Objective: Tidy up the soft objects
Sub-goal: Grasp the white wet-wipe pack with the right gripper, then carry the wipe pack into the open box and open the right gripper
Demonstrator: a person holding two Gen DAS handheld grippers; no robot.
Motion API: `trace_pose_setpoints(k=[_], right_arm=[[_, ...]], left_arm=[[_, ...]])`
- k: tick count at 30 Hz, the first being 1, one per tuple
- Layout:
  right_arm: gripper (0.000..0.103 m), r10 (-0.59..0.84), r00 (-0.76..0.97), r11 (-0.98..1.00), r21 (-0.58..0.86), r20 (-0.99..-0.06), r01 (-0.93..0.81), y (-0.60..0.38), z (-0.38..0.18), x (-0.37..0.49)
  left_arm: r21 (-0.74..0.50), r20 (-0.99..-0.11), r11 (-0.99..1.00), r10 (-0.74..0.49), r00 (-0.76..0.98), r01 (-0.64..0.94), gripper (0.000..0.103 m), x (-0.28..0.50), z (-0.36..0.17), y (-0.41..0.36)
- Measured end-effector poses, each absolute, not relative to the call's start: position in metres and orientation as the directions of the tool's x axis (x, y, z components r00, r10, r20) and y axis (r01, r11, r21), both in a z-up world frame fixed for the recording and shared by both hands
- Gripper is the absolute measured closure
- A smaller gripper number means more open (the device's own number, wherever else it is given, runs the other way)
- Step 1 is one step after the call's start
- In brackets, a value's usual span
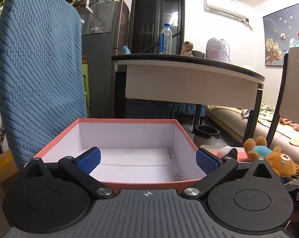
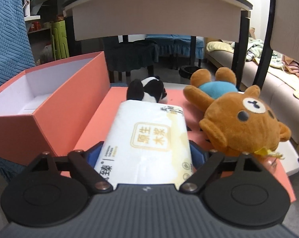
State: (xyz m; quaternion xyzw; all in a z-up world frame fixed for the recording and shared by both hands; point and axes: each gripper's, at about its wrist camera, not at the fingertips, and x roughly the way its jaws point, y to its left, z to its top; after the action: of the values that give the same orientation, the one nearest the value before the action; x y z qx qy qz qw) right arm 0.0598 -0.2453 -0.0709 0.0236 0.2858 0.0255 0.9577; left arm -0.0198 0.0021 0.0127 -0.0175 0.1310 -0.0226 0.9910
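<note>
An open salmon-pink box (image 1: 187, 136) with a white inside stands in front of my left gripper (image 1: 147, 161), whose blue pads are spread wide over its near edge with nothing between them. In the right wrist view the same box (image 2: 70, 101) stands at the left, beside a flat pink lid (image 2: 101, 119). My right gripper (image 2: 146, 155) is shut on a white tissue pack (image 2: 149, 138) printed with gold characters. Past the pack on the lid lies a small panda plush (image 2: 149, 92). A brown bear plush (image 2: 238, 119) in a blue shirt lies on its right; the bear (image 1: 272, 158) also shows at the right of the left wrist view.
A blue textured chair back (image 1: 38, 69) rises left of the box. Behind stands a dark-topped table (image 1: 189, 73) bearing a water bottle (image 1: 165, 38). A sofa (image 2: 284, 83) with blankets runs along the right, and a chair frame (image 2: 268, 45) stands near the bear.
</note>
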Motion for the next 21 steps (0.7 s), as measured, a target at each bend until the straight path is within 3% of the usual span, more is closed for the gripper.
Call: trace_pose_setpoints(k=[4, 12, 21], right_arm=[[0.018, 0.088, 0.842, 0.995, 0.080, -0.531, -0.054, -0.249, -0.067, 0.053], [0.017, 0.142, 0.918, 0.988, 0.117, -0.369, -0.106, -0.247, -0.027, 0.032], [0.017, 0.284, 0.915, 0.950, 0.213, -0.287, -0.228, -0.205, 0.005, 0.072]], left_arm=[[-0.049, -0.248, 0.997, -0.063, 0.967, 0.053, 0.000, -0.023, 0.016, 0.002], [-0.051, -0.210, 0.998, -0.050, 0.976, 0.041, 0.000, -0.031, 0.021, 0.012], [-0.079, -0.205, 0.997, -0.017, 0.979, 0.001, 0.000, -0.031, 0.024, 0.026]])
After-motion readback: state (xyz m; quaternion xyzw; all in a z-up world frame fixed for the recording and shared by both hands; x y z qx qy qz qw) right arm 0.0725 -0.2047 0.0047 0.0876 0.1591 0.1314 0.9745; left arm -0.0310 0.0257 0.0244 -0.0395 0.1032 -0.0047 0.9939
